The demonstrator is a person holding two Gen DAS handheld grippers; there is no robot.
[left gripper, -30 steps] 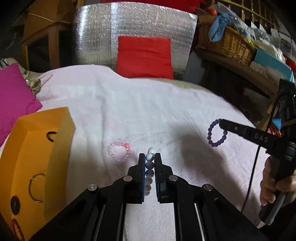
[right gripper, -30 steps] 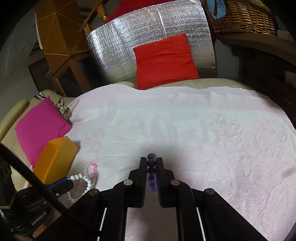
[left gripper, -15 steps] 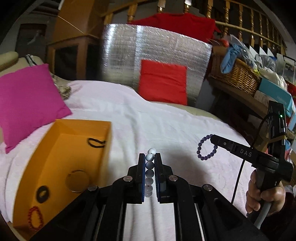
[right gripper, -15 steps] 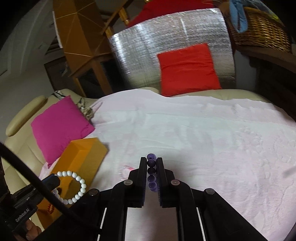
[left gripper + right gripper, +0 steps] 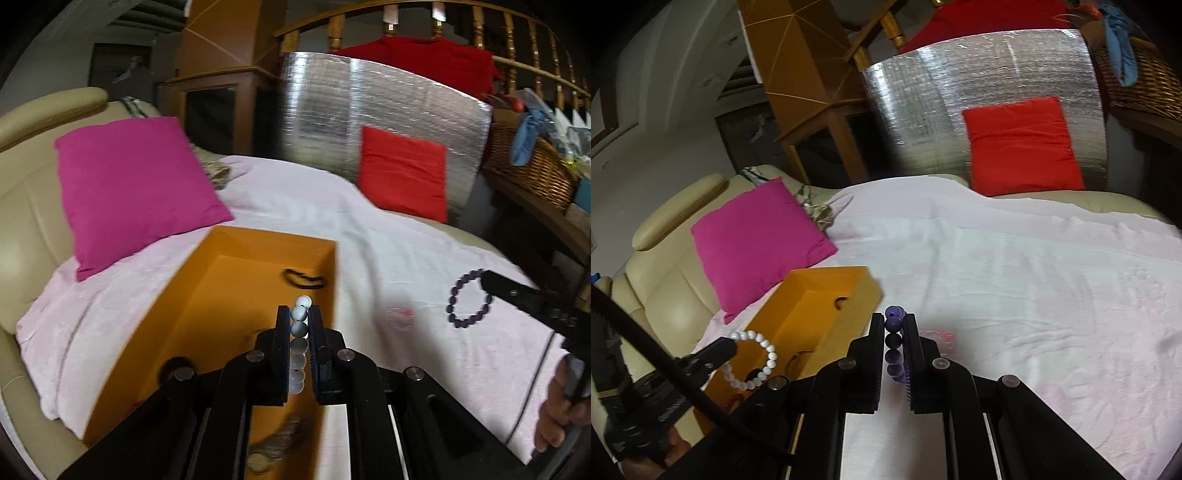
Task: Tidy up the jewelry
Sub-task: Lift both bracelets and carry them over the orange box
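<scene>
While both tongs are lifted above the bed, each is clamped on a bead bracelet. The left gripper [image 5: 299, 321] pinches a white bead bracelet [image 5: 298, 345] edge-on between its black fingers, the beads stacked in a line up the narrow gap. Seen from the right wrist, that same white bracelet [image 5: 753, 360] hangs as a full ring from the left tool's tip, over the near end of the orange box [image 5: 812, 314]. The right gripper [image 5: 894, 332] is closed on a purple bead bracelet [image 5: 894, 345], again held edge-on. From the left wrist the purple bracelet [image 5: 468, 298] shows as a ring hanging at the right tool's tip, above the pale pink blanket [image 5: 388, 251], to the right of the box. Part of a hand [image 5: 561, 410] grips the right tool's handle at the far right edge.

The open orange box [image 5: 236, 295] lies just beyond and below the left fingers. Inside it, a black loop [image 5: 304, 278] rests near the far wall; other items nearer are blurred. A small pink piece [image 5: 400, 317] lies on the blanket just right of the box, too smeared to make out. Farther left a magenta cushion [image 5: 136, 184] leans on a cream sofa [image 5: 33, 192]. At the far side, a red cushion [image 5: 404, 173] stands against a silver foil panel [image 5: 369, 107].
</scene>
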